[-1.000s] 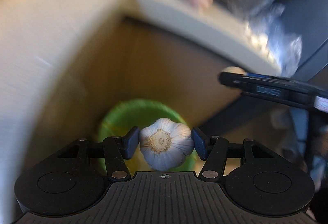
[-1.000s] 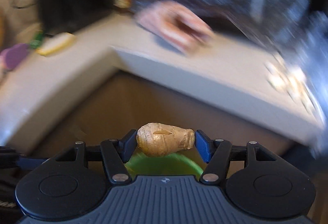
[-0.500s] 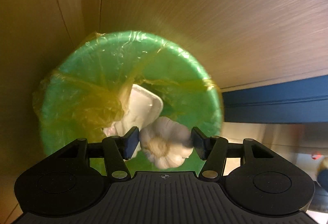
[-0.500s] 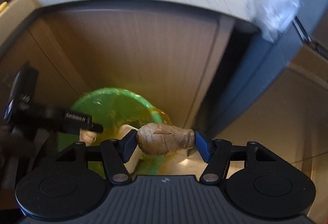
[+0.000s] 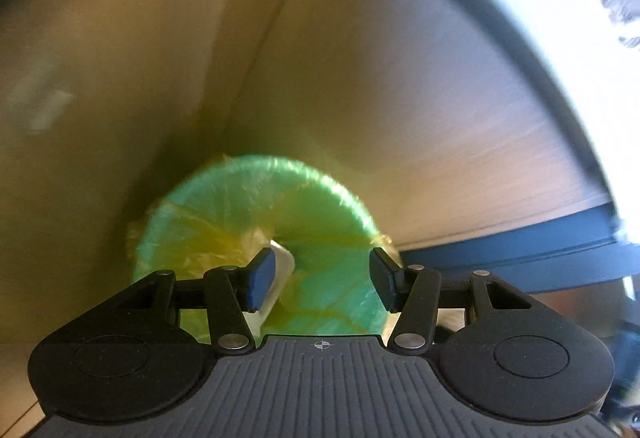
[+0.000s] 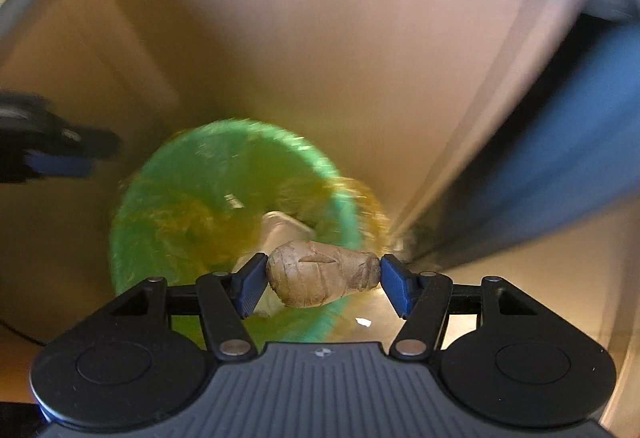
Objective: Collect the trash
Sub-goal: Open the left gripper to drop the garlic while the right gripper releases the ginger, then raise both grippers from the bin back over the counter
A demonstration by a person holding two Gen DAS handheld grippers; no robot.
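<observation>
Right gripper (image 6: 323,280): blue pads clamped on the ends of a knobbly brown ginger root (image 6: 320,274), long axis crosswise between them. Left gripper (image 5: 322,278): jaws apart, nothing held. The green round bin lined with yellowish plastic (image 6: 168,205) lies below and ahead of both; a white tray (image 5: 280,274) rests inside. Judgement: the ginger hangs over the near right rim, so the right gripper must advance slightly leftward before release.

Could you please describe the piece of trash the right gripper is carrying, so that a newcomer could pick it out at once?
Find the round green bin with its yellowish liner, standing on the floor against the wooden cabinet. Just above its near rim, the right gripper clamps a ginger root end to end. It is knobbly, tan and scored with cuts, unlike the smooth white container lying inside the bin.
</observation>
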